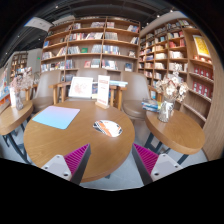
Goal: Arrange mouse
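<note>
Hand-held gripper (111, 160), nearest the lens, held level above the near edge of a round wooden worktop (60, 145); its magenta-padded fingers (75, 157) stand wide apart with nothing between them. The mouse (108, 127) lies on the worktop just beyond the fingers, right of a pale mat (56, 117). Bookshelves (95, 45) fill the background.
</note>
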A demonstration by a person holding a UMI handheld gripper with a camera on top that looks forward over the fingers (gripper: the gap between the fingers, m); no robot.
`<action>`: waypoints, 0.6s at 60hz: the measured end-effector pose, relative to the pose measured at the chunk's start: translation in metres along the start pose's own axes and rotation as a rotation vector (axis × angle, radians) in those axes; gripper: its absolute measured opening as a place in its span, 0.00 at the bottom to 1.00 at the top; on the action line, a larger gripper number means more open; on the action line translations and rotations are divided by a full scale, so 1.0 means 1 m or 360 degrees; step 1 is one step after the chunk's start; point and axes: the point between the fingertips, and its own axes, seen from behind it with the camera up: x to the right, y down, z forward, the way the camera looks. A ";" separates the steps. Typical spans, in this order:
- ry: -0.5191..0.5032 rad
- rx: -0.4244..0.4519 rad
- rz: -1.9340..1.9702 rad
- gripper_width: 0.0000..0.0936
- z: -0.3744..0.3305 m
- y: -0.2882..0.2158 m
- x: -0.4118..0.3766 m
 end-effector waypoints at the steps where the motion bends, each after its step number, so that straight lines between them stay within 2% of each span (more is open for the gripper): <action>1: -0.0002 -0.0007 -0.0002 0.91 -0.004 -0.004 0.007; 20: -0.0042 -0.0115 0.0065 0.91 0.073 -0.004 0.002; 36: -0.0009 -0.0164 0.0033 0.91 0.138 -0.009 0.009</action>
